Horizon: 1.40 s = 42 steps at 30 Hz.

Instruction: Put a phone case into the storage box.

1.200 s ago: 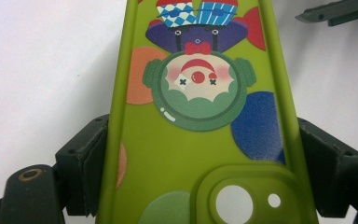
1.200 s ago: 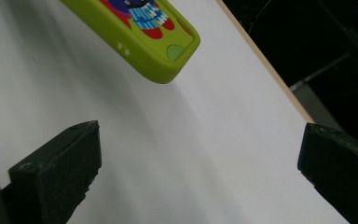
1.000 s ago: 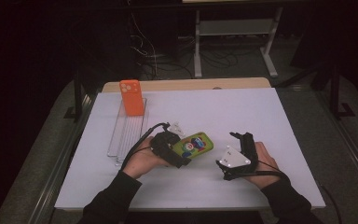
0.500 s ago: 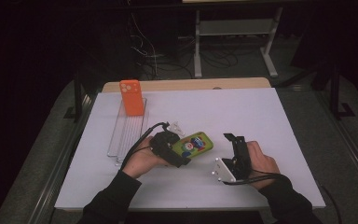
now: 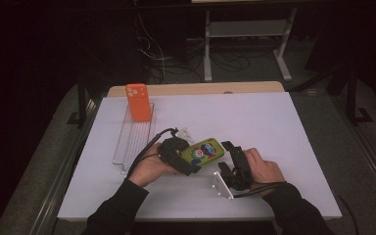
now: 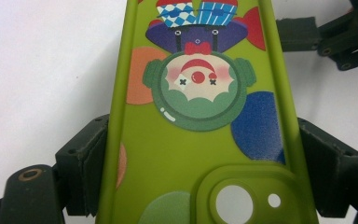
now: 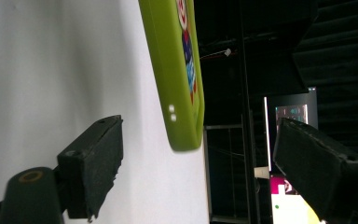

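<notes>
Bright white table, dark surroundings, sharp close-ups, soft shadows.

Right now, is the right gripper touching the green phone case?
Apart. Right gripper view: the right gripper stands open, with gaps between both jaws and the green phone case.

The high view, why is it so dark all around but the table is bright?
In the high view, light falls on the white table while the room behind stays dim. In the left gripper view, the green phone case looks sharp and evenly lit. In the right gripper view, the background is nearly black.
</notes>
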{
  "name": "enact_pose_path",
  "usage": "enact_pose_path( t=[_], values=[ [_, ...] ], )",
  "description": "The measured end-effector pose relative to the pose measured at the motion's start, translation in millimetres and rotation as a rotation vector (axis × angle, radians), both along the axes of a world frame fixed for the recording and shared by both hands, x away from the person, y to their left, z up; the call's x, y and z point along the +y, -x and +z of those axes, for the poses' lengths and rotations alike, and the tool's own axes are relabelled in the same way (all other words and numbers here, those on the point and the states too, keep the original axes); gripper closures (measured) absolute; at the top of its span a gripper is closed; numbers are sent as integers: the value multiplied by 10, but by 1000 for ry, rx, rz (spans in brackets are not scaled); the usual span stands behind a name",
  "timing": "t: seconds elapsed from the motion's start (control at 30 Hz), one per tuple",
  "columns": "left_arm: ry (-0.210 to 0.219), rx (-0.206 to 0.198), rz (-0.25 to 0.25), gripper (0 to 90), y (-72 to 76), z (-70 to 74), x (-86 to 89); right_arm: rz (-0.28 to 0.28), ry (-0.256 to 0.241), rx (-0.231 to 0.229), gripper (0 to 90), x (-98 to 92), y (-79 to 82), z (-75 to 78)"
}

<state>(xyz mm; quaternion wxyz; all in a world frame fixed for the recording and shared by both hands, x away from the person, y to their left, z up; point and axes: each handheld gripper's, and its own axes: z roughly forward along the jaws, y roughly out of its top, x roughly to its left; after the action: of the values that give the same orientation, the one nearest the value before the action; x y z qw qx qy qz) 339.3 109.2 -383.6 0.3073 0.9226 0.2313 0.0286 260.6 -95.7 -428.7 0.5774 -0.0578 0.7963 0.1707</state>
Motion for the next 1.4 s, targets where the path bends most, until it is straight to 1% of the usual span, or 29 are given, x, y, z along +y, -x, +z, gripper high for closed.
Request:
enact_pose_path(
  t=[0.03,0.07,0.13,0.17,0.2,0.33,0.37,0.43,0.5,0.53,0.63,0.67,0.7,0.73,0.77,0.8,0.87,0.9,0.93,0.97,1.03,1.07,1.1,1.13,1.23,1.3,1.33,1.37,1.4],
  values=[
    [2,-1,0,157,-1,0,0,2,1,-3,164,22,-5,-1],
    [29,5,24,157,11,-13,-18,6,7,-11,180,44,-12,-2],
    [28,5,22,157,12,-12,-18,15,18,-19,218,89,-25,-23],
    [5,0,0,157,0,-1,-6,18,28,-20,240,110,-34,-35],
    [2,-1,-4,157,0,2,-4,19,42,-10,263,130,-46,-45],
    [3,-4,-8,157,-2,9,-3,20,60,-37,406,181,-69,-103],
    [2,-5,-7,157,-2,9,-3,18,49,-36,440,190,-71,-122],
    [1,-4,-8,157,-2,10,-2,17,66,-34,500,199,-71,-128],
    [-1,-5,-7,157,1,19,-3,19,80,-53,556,209,-78,-135],
    [-1,-5,-6,157,1,20,-3,23,83,-55,607,217,-74,-143],
    [6,-5,-4,157,0,12,-7,34,91,-61,683,226,-57,-149],
    [24,0,12,157,10,0,-21,32,93,-54,718,231,-53,-144],
    [28,1,17,157,12,-6,-24,32,99,-61,736,234,-51,-144],
    [17,0,9,157,5,-1,-20,29,106,-66,744,236,-48,-146],
    [19,0,14,157,10,-4,-27,27,110,-63,748,239,-46,-156],
    [17,-2,12,156,9,-6,-27,32,123,-72,751,242,-46,-159],
    [24,-1,11,155,9,-8,-24,30,130,-73,754,246,-43,-160],
    [33,-5,11,151,15,0,-17,28,130,-82,755,245,-39,-160],
    [53,-21,19,145,33,6,-12,20,117,-82,756,242,-33,-158],
    [28,-45,-2,131,20,33,10,21,106,-86,756,239,-36,-151],
    [65,-25,32,56,28,27,-4,15,94,-89,757,231,-40,-139],
    [64,-21,25,17,25,26,2,9,90,-81,757,224,-42,-131],
    [44,-18,9,0,19,38,17,2,88,-77,757,216,-48,-128],
    [56,-17,7,0,27,37,17,-1,89,-76,757,206,-56,-121],
    [67,-29,-10,0,29,57,36,-17,74,-61,757,169,-85,-100],
    [78,-39,-14,0,32,73,53,-32,51,-43,757,133,-105,-85],
    [77,-45,-16,0,28,83,68,-42,34,-32,757,112,-117,-75],
    [85,-48,-12,0,25,86,79,-42,6,-32,757,86,-139,-64],
    [108,-49,6,0,30,86,80,-52,-2,-5,757,62,-150,-61]
  ],
)
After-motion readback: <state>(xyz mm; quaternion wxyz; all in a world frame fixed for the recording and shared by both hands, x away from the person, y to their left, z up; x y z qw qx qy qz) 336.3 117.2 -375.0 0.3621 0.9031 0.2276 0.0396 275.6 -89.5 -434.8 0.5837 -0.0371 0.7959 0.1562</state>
